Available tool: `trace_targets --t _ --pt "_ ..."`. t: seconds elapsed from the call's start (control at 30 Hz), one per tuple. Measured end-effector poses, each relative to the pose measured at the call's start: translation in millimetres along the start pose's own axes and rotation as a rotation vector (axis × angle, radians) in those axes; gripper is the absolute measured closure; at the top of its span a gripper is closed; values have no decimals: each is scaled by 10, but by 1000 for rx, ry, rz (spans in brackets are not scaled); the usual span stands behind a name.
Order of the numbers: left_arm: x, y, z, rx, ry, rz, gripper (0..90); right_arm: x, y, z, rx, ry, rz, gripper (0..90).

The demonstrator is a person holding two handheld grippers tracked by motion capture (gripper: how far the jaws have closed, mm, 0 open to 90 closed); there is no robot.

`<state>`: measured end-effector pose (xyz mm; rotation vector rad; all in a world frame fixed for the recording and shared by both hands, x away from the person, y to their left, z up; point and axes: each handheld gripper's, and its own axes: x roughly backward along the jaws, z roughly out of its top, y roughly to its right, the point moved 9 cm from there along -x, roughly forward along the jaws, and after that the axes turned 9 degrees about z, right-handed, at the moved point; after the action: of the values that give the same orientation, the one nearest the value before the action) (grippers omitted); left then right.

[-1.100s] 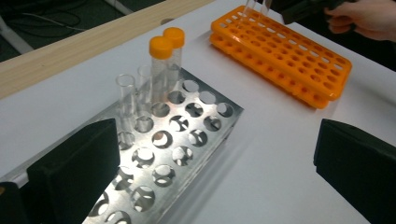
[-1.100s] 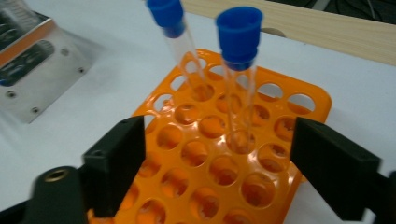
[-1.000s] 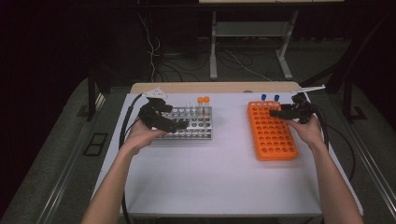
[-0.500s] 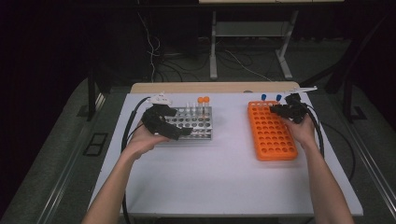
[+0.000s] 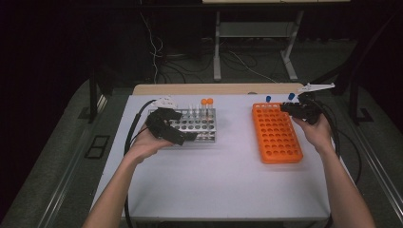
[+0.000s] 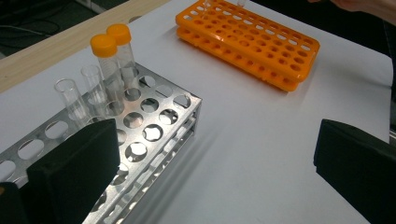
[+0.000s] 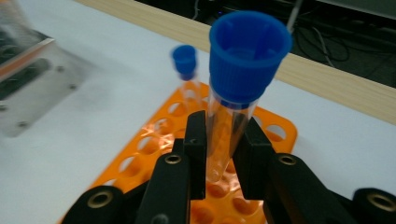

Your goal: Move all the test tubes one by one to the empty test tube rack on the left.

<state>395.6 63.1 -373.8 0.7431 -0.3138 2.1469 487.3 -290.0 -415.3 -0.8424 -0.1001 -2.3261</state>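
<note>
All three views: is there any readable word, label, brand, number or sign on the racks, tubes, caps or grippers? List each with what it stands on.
None can be read.
Orange rack: no lettering shows.
Metal rack: bare metal, no marks.
Orange-capped tubes and the blue-capped tube held between the right gripper's fingers: plain caps, clear walls, no print visible.
Left gripper: plain black, no text.

Open tabletop (image 5: 228, 175) between metal rack (image 5: 195, 124) and orange rack (image 5: 277, 133), front half bare
</note>
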Motion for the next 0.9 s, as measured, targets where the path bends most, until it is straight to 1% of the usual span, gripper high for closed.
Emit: trace_targets --t 0.13,0.27,0.4,0.57,0.63,0.7,0.83,0.9 --pt "5 32 20 -8 0 -5 0 128 -189 17 12 -10 49 757" --pt "11 79 55 -20 1 -10 0 216 -426 32 39 -29 113 757" --pt "19 135 92 -36 2 -17 0 268 -665 55 86 -41 157 757" --pt "18 207 133 -54 -1 -30 0 287 -947 56 130 -54 213 757" --pt "18 239 148 -65 -5 -34 0 282 -1048 50 156 -63 228 757" --pt "19 274 165 -76 -6 -42 0 274 -1149 40 172 -73 248 757" --pt "18 342 200 -97 -5 -56 0 238 -1334 6 201 -105 284 757" --pt "13 371 216 -101 -5 -63 0 214 -1421 -11 212 -121 304 757"
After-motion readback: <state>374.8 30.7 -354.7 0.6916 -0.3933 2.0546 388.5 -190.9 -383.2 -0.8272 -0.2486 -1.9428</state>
